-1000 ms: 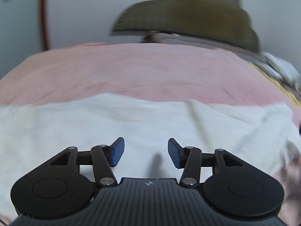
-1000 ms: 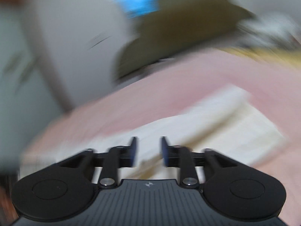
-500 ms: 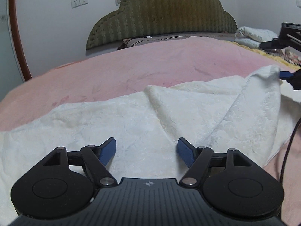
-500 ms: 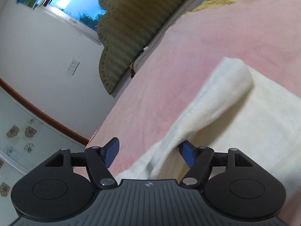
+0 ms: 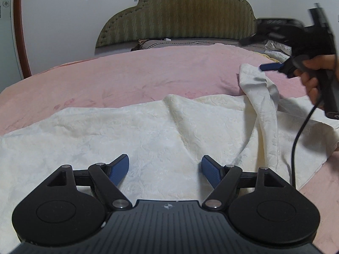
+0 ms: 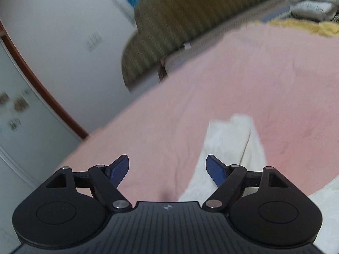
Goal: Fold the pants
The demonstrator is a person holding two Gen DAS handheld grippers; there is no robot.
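The cream pants [image 5: 161, 131] lie spread across the pink bed cover [image 5: 148, 72]. My left gripper [image 5: 165, 172] is open and empty, low over the near part of the pants. At the right, one corner of the pants [image 5: 254, 80] stands raised in a fold. The right gripper [image 5: 270, 66] shows there in a hand, just right of that raised corner, apart from it. In the right wrist view my right gripper [image 6: 167, 168] is open and empty, with the raised pants corner [image 6: 231, 139] just ahead on the right.
A green padded headboard [image 5: 180, 14] stands at the far end of the bed. Folded bedding [image 6: 311, 2] and a yellow blanket [image 6: 296, 26] lie at the far right. A black cable [image 5: 296, 139] hangs from the right gripper over the pants.
Both grippers have opened wider. The right gripper has let go of the pants corner and drawn up and back from it. The left gripper has barely moved.
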